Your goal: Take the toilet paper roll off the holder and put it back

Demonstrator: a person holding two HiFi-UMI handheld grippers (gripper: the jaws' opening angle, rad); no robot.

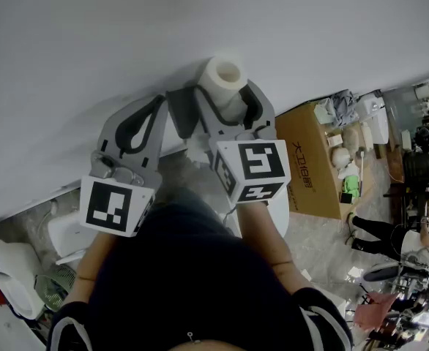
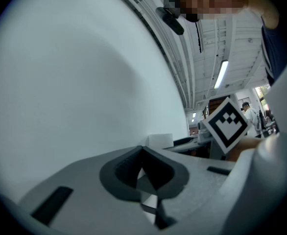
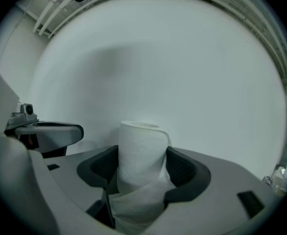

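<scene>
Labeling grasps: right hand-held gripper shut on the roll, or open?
Shut on the toilet paper roll: both pads of the right hand-held gripper press its sides.

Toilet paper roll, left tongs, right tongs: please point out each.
toilet paper roll (image 3: pixel 139 151): right gripper view, side of the roll.
left tongs (image 2: pixel 143 153): left gripper view, where the tips meet.
right tongs (image 1: pixel 227 93): head view, between the tips.

Left gripper (image 1: pixel 159 108), right gripper (image 1: pixel 228 91): grey, black-padded fingers (image 1: pixel 255 102), black-and-white marker cubes (image 1: pixel 255 170). Dark sleeves (image 1: pixel 321 316), white-trimmed.
</scene>
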